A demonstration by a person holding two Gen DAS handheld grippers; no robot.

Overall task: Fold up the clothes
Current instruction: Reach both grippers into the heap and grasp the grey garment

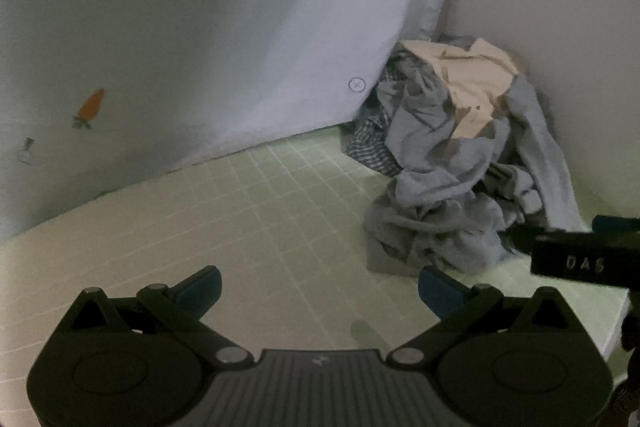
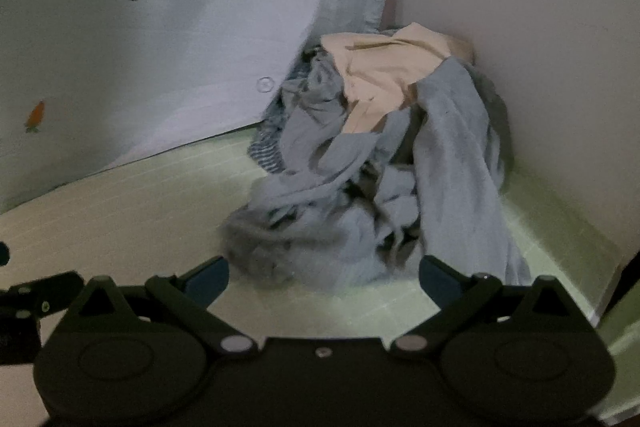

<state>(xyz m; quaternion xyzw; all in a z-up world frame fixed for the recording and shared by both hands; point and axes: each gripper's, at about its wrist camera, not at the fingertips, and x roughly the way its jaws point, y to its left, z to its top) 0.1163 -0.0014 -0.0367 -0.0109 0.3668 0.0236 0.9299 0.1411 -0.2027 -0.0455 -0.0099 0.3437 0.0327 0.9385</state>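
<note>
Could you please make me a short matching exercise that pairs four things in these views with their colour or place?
Things:
1. top garment
2. striped garment
3. carrot print
4. mat

Descriptions:
A. pale green with a grid of lines
B. orange, on the hanging sheet
C. beige, at the top of the pile
D. dark and white, at the pile's left edge, beside the sheet

Pairs: 1-C, 2-D, 3-B, 4-A
</note>
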